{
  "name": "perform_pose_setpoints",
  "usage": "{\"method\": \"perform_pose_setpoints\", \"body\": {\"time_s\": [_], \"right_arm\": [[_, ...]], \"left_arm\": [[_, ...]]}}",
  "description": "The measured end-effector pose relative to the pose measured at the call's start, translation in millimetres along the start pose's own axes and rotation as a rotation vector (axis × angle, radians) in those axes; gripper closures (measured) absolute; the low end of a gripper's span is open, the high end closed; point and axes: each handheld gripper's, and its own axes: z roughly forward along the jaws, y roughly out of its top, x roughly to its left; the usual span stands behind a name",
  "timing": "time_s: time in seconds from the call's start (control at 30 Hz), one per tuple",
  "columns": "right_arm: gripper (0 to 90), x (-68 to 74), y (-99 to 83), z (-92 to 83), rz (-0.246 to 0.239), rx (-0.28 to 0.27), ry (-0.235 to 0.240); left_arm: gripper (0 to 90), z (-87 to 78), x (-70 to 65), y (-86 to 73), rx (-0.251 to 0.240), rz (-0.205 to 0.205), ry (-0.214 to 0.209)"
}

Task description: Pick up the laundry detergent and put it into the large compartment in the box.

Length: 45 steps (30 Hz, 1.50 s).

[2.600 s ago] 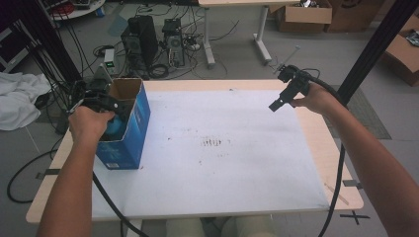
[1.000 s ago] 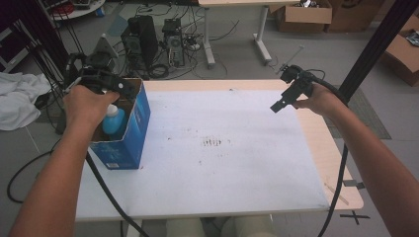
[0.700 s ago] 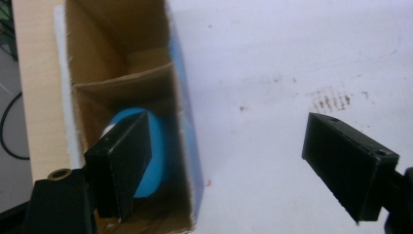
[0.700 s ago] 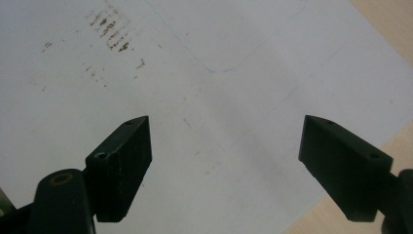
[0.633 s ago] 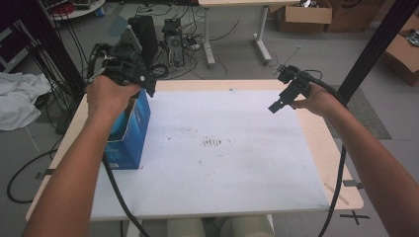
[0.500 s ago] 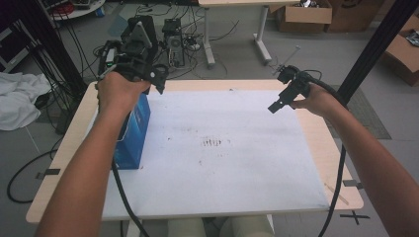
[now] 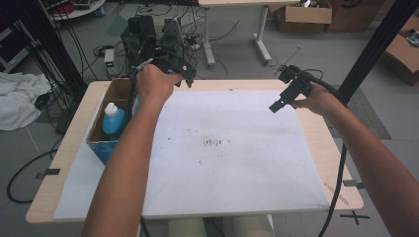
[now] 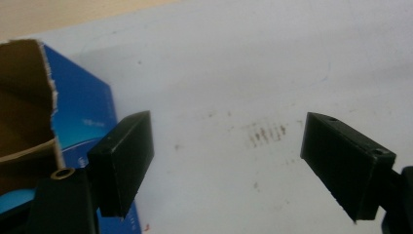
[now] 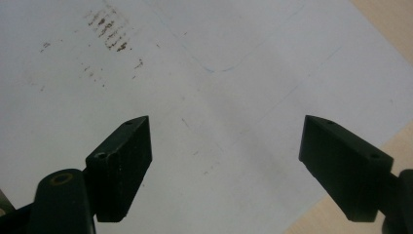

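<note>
The high view is looking down on the bench (image 7: 316,148); both gripper views are sharing its stained white sheet (image 8: 263,134), close.

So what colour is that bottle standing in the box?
The bottle is light blue with a white cap, inside the blue box; the high view shows it best.

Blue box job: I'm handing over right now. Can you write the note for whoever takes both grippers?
Left gripper: above the white sheet beside the blue box. Its jaws are wide, have just been closing slightly, and have nothing between them.
Right gripper: open and empty, over the sheet's right side.
Bottle: upright in the box, at the table's left.
Done: the bottle sits in the box.
Left: probably only setting the grippers down.
</note>
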Motion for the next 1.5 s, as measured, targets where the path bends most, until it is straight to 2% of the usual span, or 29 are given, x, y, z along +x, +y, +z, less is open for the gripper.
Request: {"method": "perform_pose_setpoints", "body": {"time_s": [0.1,0.37,0.8,1.1,1.5], "right_arm": [[19.7,-0.7,-0.1,0.4,-0.002,0.003,0.0],[19.6,-2.8,0.1,2.0,0.003,0.004,0.0],[19.6,-3.0,-0.8,1.9,0.004,0.006,0.0],[19.6,-3.7,-1.3,1.4,0.006,0.002,-0.001],[19.6,-3.0,-0.8,1.6,0.009,0.008,-0.002]], "left_arm": [[20.5,8.3,-4.2,2.9,0.003,0.001,-0.013],[20.6,24.3,-8.9,10.2,0.006,-0.009,-0.015],[20.6,33.5,-19.8,13.5,0.001,-0.001,-0.019],[20.7,40.0,-19.7,10.9,0.014,-0.002,-0.025],[20.9,40.3,-17.2,9.8,0.019,-0.002,-0.022]]}}
